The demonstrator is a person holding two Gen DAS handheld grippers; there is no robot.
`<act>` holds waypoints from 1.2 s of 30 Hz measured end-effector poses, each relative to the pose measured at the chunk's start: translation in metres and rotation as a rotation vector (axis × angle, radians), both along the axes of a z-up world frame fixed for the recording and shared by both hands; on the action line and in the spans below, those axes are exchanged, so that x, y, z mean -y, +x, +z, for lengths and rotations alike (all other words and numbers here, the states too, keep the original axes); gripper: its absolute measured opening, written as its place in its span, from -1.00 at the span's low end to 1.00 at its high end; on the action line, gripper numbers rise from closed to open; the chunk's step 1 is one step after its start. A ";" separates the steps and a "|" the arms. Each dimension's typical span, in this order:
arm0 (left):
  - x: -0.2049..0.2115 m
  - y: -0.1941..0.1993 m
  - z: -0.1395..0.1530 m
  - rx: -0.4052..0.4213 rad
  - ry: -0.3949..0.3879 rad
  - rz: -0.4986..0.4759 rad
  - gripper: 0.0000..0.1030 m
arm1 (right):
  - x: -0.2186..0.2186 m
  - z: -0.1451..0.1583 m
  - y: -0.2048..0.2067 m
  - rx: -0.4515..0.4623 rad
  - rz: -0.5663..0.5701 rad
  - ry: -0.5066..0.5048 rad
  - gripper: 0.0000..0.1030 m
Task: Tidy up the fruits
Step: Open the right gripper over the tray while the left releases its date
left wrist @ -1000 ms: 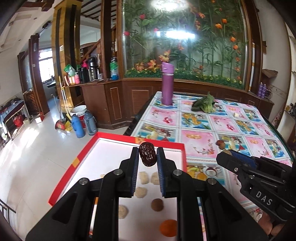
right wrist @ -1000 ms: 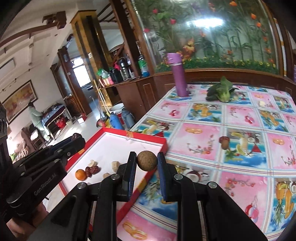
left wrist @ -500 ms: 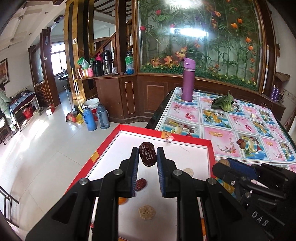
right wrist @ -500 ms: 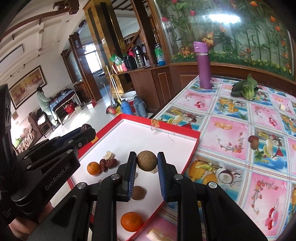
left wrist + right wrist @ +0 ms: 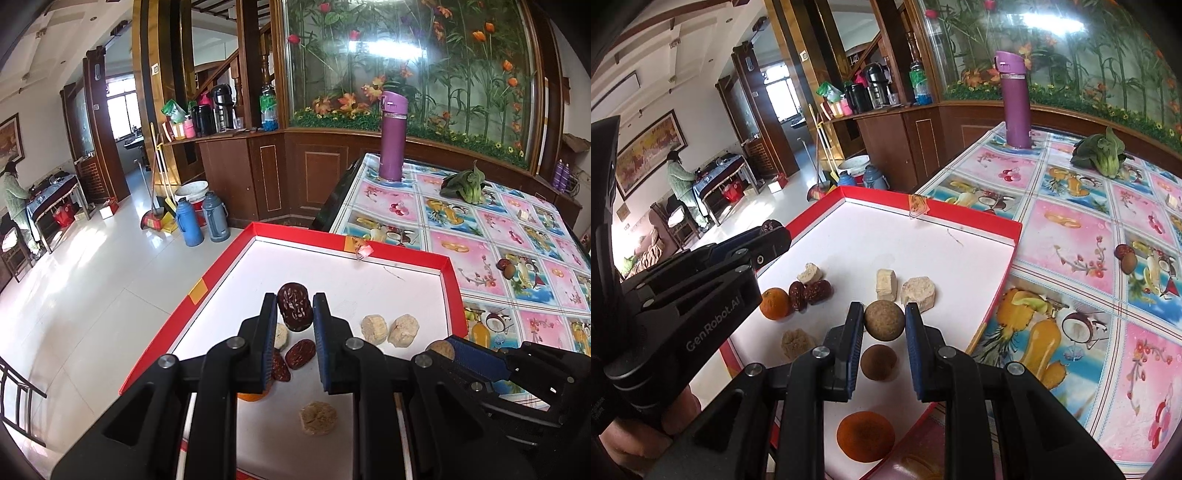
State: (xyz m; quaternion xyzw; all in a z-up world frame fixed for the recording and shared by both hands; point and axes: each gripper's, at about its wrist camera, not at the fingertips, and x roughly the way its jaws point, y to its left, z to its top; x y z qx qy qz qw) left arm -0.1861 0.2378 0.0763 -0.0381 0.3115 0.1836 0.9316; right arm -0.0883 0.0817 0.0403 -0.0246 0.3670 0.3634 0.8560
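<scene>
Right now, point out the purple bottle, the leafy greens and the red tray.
purple bottle (image 5: 393, 147): left wrist view, middle of its body.
leafy greens (image 5: 1102, 152): right wrist view, centre of the bunch.
red tray (image 5: 967, 213): right wrist view, far rim.

tray (image 5: 964, 216) far half bare, free to pass | near half crowded: dates (image 5: 810, 293), orange (image 5: 774, 303), pale chunks (image 5: 903, 288), brown ball (image 5: 879, 362) | red rim walls all sides | L gripper (image 5: 295, 314) & R gripper (image 5: 884, 319) close over near half | cloth R of tray mostly open, flask (image 5: 1015, 99) & greens (image 5: 1102, 153) far back
</scene>
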 end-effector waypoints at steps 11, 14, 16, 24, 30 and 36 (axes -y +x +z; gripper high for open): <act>-0.002 0.005 -0.011 -0.029 -0.002 0.006 -0.58 | -0.006 -0.017 0.003 -0.038 0.002 -0.029 -0.58; -0.004 0.006 -0.013 -0.038 -0.004 0.009 -0.58 | -0.006 -0.019 0.004 -0.039 0.001 -0.033 -0.59; -0.004 0.008 -0.017 -0.049 -0.004 0.011 -0.58 | -0.005 -0.020 0.005 -0.045 -0.002 -0.033 -0.59; -0.004 0.013 -0.031 -0.094 -0.009 0.017 -0.58 | -0.005 -0.022 0.004 -0.037 0.006 -0.033 -0.57; -0.006 0.016 -0.042 -0.140 -0.031 0.021 -0.54 | -0.003 -0.023 0.007 -0.054 0.025 -0.019 -0.50; -0.003 0.012 -0.043 -0.149 -0.011 0.022 -0.03 | 0.007 -0.022 0.008 -0.079 0.031 0.022 -0.28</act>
